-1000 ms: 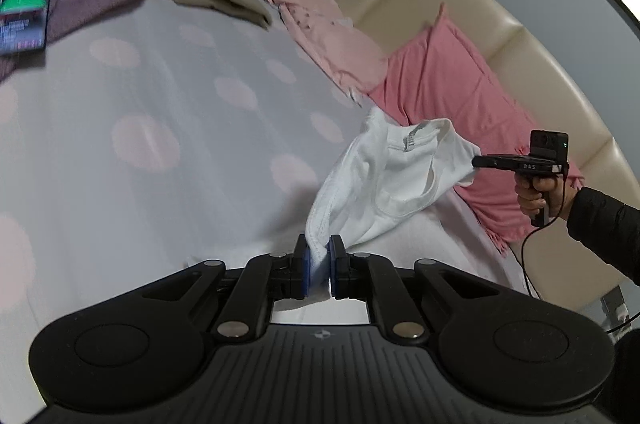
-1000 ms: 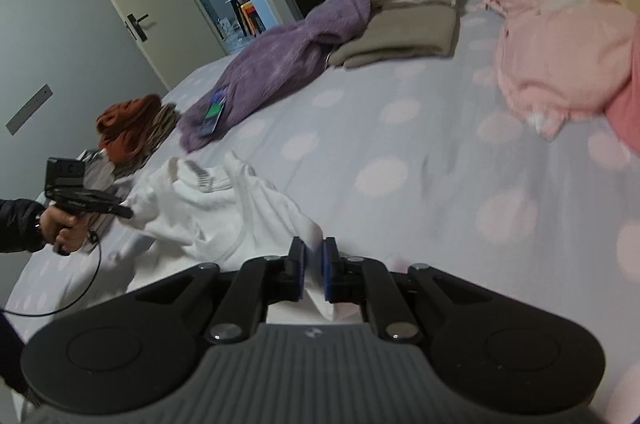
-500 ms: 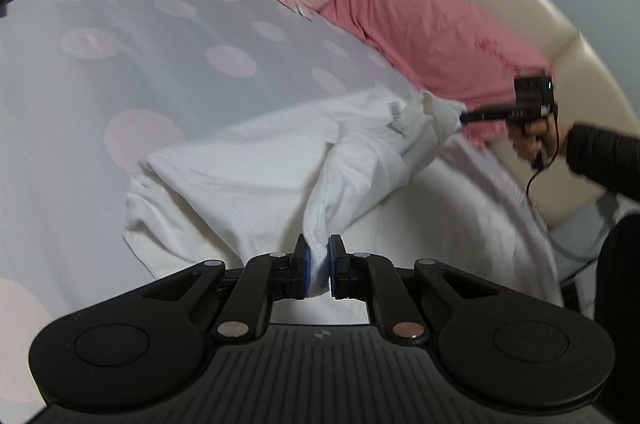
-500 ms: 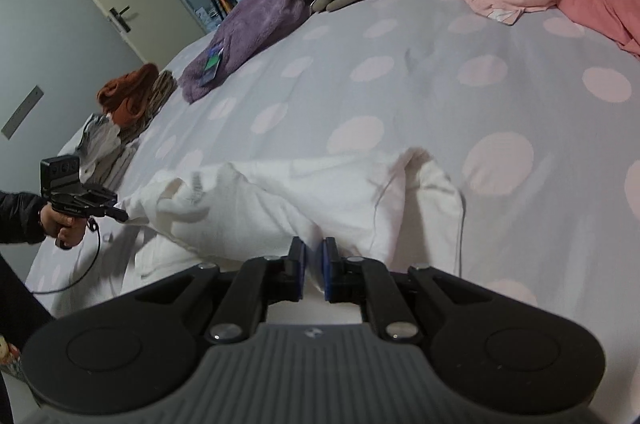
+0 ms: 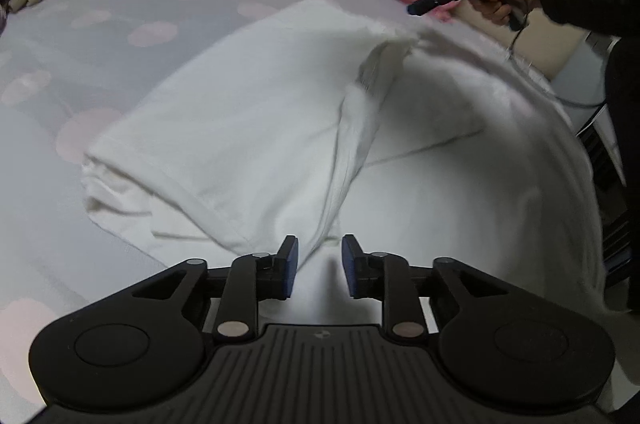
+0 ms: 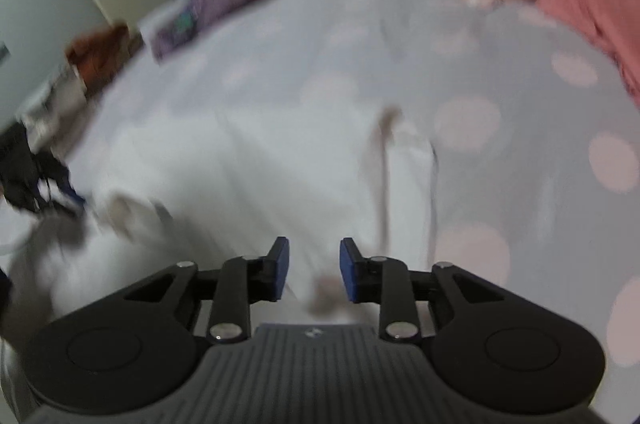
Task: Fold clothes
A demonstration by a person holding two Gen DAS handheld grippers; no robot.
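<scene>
The soft white cotton T-shirt (image 5: 248,128) lies spread on the polka-dot grey bed (image 5: 80,36), near its front edge. The jaws of the left gripper (image 5: 318,264) and right gripper (image 6: 310,266) are opening, cloth released. Light and limp, it should handle best pinched at hems or shoulder seams.

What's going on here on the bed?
A person with tongs in each hand is folding a white T-shirt on the spotted bedsheet. The shirt now lies spread on the sheet. Both the left tongs and the right tongs are opening, with no cloth pinched between the pads. Other clothes are piled at the bed's far side.
</scene>
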